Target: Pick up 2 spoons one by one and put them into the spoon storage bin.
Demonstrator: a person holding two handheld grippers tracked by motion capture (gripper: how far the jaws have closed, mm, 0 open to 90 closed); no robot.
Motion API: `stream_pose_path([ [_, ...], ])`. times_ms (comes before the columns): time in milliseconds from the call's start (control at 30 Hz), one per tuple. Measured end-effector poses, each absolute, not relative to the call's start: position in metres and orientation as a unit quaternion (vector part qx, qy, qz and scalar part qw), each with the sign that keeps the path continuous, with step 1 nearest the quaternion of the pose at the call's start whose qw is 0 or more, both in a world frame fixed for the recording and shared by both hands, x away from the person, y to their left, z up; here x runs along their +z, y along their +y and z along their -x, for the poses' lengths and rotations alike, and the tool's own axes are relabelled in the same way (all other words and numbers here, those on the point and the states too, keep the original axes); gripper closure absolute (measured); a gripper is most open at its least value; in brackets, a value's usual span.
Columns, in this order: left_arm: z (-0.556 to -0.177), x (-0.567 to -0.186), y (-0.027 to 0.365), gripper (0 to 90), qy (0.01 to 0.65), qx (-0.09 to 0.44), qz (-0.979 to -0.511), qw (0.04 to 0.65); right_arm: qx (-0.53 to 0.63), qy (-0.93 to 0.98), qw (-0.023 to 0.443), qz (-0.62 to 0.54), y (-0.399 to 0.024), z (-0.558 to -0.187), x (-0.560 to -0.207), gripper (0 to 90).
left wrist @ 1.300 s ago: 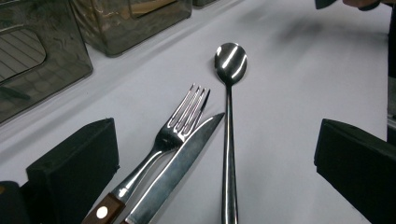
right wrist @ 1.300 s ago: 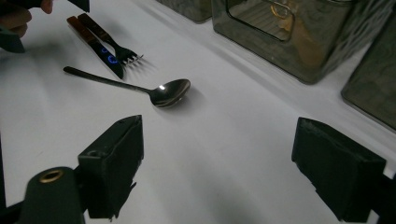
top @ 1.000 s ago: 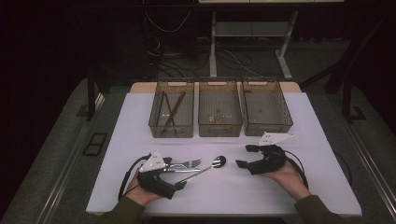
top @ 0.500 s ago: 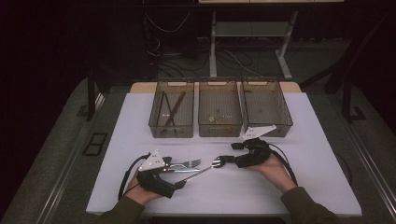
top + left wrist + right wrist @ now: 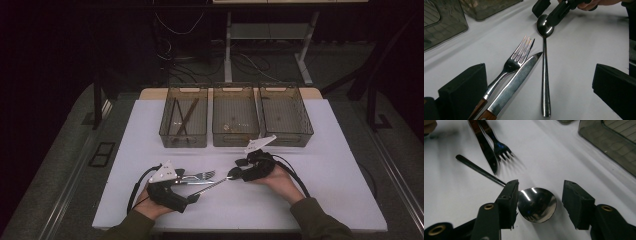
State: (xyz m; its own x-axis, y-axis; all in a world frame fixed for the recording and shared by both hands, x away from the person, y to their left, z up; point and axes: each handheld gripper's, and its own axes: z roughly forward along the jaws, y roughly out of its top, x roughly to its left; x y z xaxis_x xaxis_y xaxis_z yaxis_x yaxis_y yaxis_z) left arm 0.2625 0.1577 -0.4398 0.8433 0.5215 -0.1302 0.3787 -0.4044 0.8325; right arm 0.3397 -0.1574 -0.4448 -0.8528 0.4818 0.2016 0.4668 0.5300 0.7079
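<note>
Covering most of the view from above, the table (image 5: 330,185) carries three clear bins in a row along its far side. Largest of these things are the left bin (image 5: 183,122), with dark sticks lying inside, the middle bin (image 5: 235,120) and the right bin (image 5: 285,117).

Nearer the person, the left gripper (image 5: 192,182) rests on the table at the handle ends of the cutlery. Its jaws stand spread wide, one on either side of the three pieces, pressing on none of them.

Opposite it, the right gripper (image 5: 539,203) sits at the spoon's bowl. Its jaws have just been closing and now stand half closed around the bowl: one pad is at the bowl's edge where the handle joins, while the other is still apart from the rim, so nothing is pinched yet.

Between the grippers lie a knife (image 5: 515,80) and a fork (image 5: 510,65), side by side and touching, both with wooden handles. Just beside them lies the spoon (image 5: 545,75), flat on the table, its bowl pointing at the right gripper.
</note>
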Motion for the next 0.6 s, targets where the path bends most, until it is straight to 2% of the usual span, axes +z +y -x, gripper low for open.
stream_pose_path([
  [300, -0.2625, -0.4405, 0.1563, 0.0, 0.267, 0.073, -0.839, 0.469, 0.385, 0.885, 0.012, -0.262, -0.1568, -0.3386, -0.4493, 52.7],
  [600, -0.2623, -0.4406, 0.1562, 0.0, 0.266, 0.075, -0.838, 0.470, 0.376, 0.895, 0.014, -0.238, -0.1593, -0.3350, -0.4482, 64.3],
])
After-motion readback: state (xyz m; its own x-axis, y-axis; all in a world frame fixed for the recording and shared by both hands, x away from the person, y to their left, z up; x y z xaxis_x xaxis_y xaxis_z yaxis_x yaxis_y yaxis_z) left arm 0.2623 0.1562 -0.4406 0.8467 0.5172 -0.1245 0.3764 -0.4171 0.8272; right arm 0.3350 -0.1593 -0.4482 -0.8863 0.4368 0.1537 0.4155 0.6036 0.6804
